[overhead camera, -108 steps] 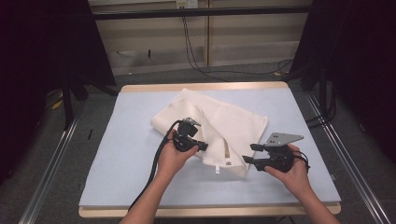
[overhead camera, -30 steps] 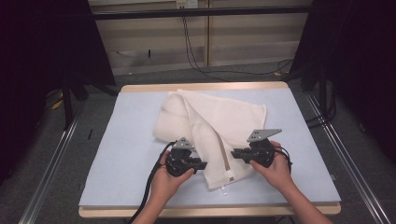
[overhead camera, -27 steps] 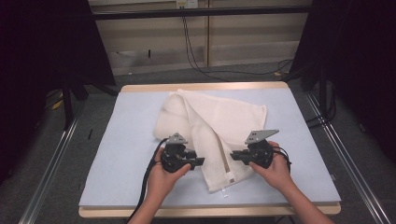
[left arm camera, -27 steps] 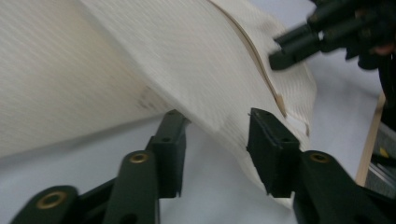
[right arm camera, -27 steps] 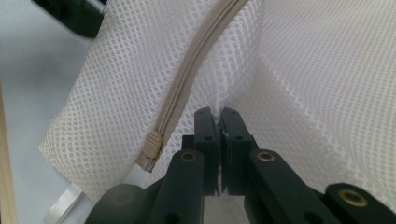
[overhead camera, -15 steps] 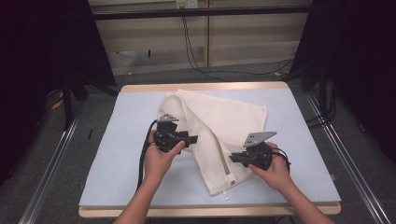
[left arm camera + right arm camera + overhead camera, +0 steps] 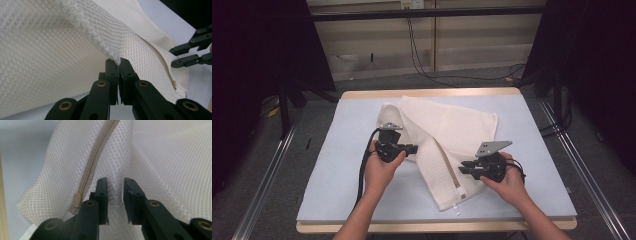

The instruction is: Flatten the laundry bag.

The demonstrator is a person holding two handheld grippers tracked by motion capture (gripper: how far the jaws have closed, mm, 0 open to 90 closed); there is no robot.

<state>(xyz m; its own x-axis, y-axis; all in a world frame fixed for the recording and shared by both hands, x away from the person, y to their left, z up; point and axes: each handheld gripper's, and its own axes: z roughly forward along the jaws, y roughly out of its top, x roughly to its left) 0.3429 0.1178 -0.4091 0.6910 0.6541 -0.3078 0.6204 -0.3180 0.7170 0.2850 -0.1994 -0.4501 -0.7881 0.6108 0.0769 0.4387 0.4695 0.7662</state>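
Your left hand-held gripper (image 7: pixel 411 149) is clamped tight on a raised fold of the cream-white honeycomb-mesh zip bag (image 7: pixel 447 145); in the left gripper view the jaws meet with just the edge of the mesh pinched between the pads (image 7: pixel 119 65), and that fold lifts up and away from the rest of the cloth. They have just been closing, with the mesh between them

Your right hand-held gripper (image 7: pixel 467 169) stands a little apart: in the right gripper view a narrow ridge of mesh sits in the gap between the pads (image 7: pixel 103 185), beside the beige zip (image 7: pixel 96 152) and its pull (image 7: pixel 76 201). Cannot tell if the pads still press on that ridge. Those jaws have just been opening, mesh still between them

The bag lies spread across the middle of the pale blue-grey topped bench (image 7: pixel 337 165), running from near the far edge down toward the near edge, with its narrower lower end and a small white tab closest to the near edge. The zip runs along that lower strip toward the near edge

Your left hand (image 7: pixel 379 167) sits at the bag's left side, about mid bench. Your right hand (image 7: pixel 507 182) sits at the bag's right side, nearer the near right corner. The two grippers point inward at each other across the lower strip, well apart. The right one shows far off at the right edge of the left gripper view, jaws parted
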